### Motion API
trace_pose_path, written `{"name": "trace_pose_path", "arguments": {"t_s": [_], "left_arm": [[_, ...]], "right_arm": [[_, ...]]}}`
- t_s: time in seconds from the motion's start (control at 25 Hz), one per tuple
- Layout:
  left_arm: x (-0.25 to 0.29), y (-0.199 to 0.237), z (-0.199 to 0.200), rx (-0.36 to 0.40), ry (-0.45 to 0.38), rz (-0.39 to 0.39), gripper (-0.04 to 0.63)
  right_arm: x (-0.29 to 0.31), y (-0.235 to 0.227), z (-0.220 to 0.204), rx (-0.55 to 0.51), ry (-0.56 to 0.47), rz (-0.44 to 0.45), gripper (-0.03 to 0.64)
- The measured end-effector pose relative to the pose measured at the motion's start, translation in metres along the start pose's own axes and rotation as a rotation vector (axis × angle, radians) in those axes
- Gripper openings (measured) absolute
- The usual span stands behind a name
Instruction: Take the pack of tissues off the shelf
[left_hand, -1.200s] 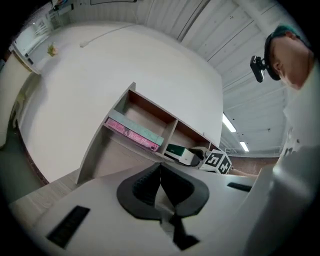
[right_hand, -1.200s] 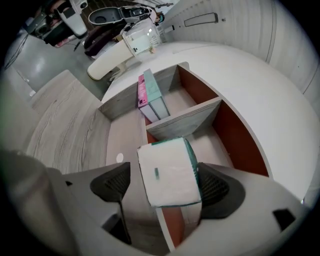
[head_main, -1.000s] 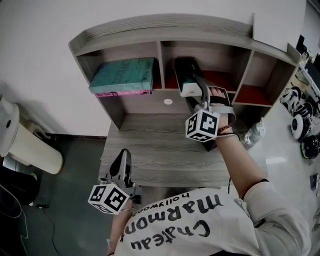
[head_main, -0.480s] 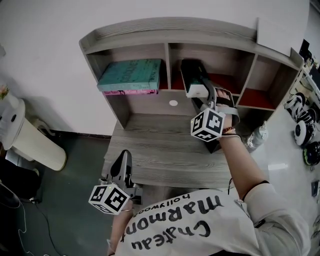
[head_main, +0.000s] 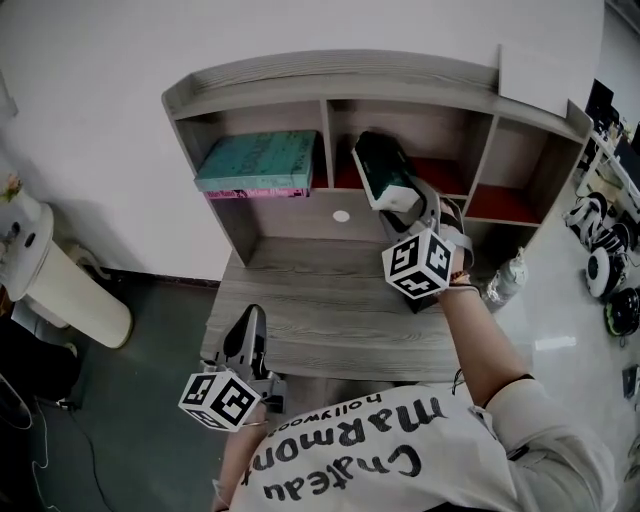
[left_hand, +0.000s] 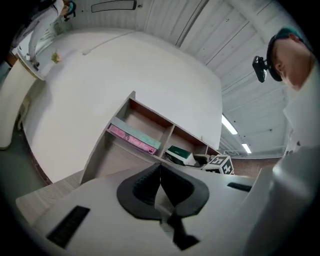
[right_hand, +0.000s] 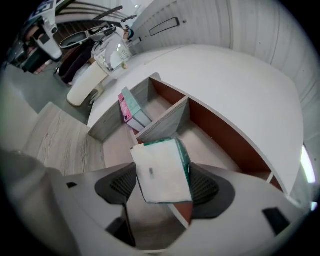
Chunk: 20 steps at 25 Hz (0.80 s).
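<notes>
The right gripper (right_hand: 164, 184) clamps the pack (head_main: 384, 178), tilted at the mouth of the shelf's (head_main: 330, 74) middle bay and not yet clear; the left gripper (left_hand: 160, 176), closed and empty, hangs near.

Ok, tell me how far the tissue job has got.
Done: the right tongs are clamped on the pack of tissues. In hand: the pack hangs tilted at the middle compartment's mouth. To do: bring it clear of the shelf. The left tongs idle, shut, by the desk.
</notes>
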<state>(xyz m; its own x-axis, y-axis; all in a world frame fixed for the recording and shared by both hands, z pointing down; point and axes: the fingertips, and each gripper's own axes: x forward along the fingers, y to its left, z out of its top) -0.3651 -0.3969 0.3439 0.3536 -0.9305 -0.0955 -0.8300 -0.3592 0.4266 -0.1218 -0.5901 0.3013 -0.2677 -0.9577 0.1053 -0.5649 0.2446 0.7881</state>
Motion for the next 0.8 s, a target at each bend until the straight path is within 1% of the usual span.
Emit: {"name": "trace_pose_path", "arguments": {"t_s": [0.24,0.4,0.48,0.56,0.68,0.8], "left_arm": [[0.002,-0.022,-0.006,0.009,0.008,-0.036,0.018],[0.003,-0.037,-0.004,0.015,-0.009,-0.051,0.018],[0.003,-0.047,-0.004,0.02,-0.011,-0.057,0.018],[0.004,-0.057,-0.007,0.023,-0.007,-0.064,0.018],[0.004,-0.066,-0.016,0.016,0.0,-0.065,0.018],[0.002,-0.07,-0.024,0.003,0.017,-0.046,0.018]], "right_arm": [[-0.027,0.002,-0.009,0.157,-0.015,0.033,0.333],[-0.045,-0.002,-0.012,0.334,-0.06,0.06,0.324],[-0.055,-0.005,-0.014,0.428,-0.073,0.086,0.311],[-0.064,-0.007,-0.017,0.499,-0.083,0.112,0.304],[-0.075,-0.011,-0.023,0.552,-0.107,0.13,0.299],[-0.086,-0.014,-0.026,0.612,-0.131,0.137,0.293]]}}
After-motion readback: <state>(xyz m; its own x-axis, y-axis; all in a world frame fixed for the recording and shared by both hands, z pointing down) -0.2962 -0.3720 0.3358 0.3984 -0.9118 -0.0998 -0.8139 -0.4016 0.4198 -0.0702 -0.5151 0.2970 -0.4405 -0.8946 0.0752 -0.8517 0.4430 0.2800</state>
